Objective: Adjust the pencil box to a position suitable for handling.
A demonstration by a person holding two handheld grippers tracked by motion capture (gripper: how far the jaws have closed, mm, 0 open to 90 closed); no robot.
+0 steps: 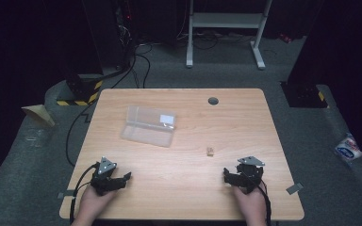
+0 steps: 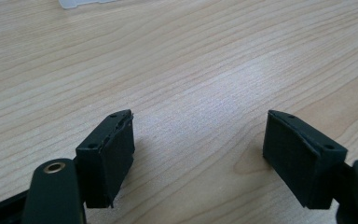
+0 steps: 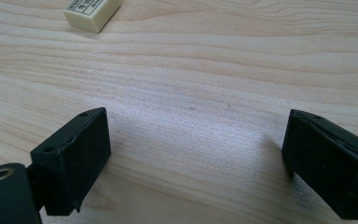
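Cream eraser (image 1: 210, 151) lies on the worktop (image 1: 184, 188), ahead and slightly left of the right gripper (image 1: 229, 174), whose fingers (image 3: 72, 161) stand released, empty. The left gripper (image 1: 122, 178), also released, sits much farther off, nearer the clear box (image 1: 149, 125).

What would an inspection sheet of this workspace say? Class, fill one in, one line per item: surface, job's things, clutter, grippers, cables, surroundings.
Surface: table, light wood grain, with a dark round plug near its far edge.
Job's things: eraser right of centre, lying alone ahead of the right gripper; clear box left of centre.
Clutter: nothing seen on the table.
Grippers: left gripper and right gripper at the near edge, each in a hand, jaws open, nothing between them.
Cables: black cables on the floor beyond the table; one trails from each gripper.
Surroundings: grey floor, white frame behind, packet on the floor at right.
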